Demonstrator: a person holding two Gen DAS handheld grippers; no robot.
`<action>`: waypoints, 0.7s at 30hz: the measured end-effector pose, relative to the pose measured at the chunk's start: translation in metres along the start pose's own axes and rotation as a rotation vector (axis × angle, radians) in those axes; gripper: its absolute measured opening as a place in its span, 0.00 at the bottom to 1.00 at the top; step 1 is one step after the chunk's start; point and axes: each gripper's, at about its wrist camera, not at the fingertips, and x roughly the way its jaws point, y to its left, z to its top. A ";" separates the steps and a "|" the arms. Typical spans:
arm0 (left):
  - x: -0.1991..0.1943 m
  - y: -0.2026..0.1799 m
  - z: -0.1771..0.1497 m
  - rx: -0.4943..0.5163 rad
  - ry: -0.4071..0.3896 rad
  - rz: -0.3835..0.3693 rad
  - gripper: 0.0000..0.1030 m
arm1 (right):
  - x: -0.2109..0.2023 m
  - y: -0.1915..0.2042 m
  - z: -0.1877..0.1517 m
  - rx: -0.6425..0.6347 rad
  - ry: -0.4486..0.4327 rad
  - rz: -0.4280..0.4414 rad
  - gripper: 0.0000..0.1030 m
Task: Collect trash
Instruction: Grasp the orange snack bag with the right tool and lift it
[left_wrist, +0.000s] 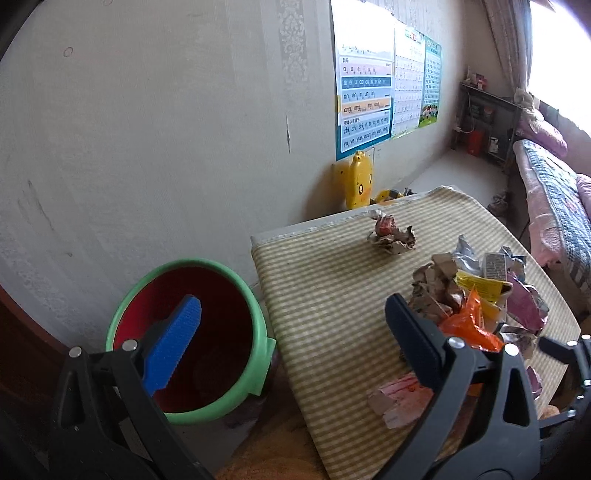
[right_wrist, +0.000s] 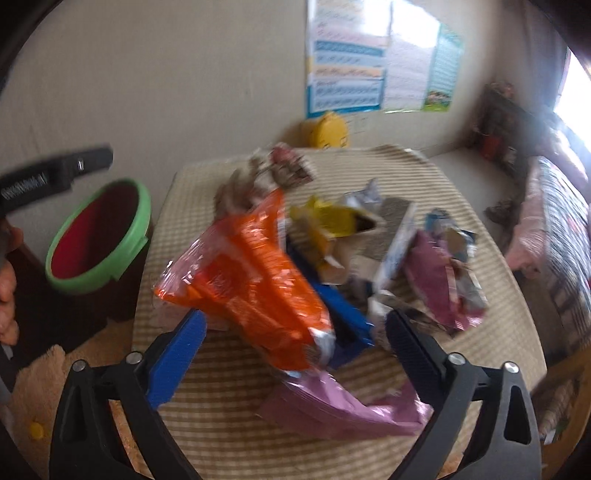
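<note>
- While hovering wide open over bin, left gripper holds nothing.
- Right gripper: wide open around orange wrapper, ungripped, above table.

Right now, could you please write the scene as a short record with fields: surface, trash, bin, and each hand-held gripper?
surface: table with striped cloth
trash: heap of wrappers, with an orange wrapper on top; one crumpled wrapper lies apart, nearer the wall
bin: green-rimmed bin, red inside, left of the table on the floor
left hand-held gripper: open, holds nothing
right hand-held gripper: open, in front of the heap; picture blurred
</note>
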 end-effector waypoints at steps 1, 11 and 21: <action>0.000 0.000 0.000 0.005 0.003 -0.025 0.95 | 0.006 0.004 0.002 -0.018 0.011 0.006 0.85; 0.000 -0.011 -0.003 0.034 -0.020 -0.004 0.95 | 0.015 -0.007 0.005 0.092 0.034 0.164 0.42; 0.033 -0.014 -0.007 0.028 0.072 -0.045 0.95 | -0.050 -0.063 -0.002 0.326 -0.102 0.105 0.42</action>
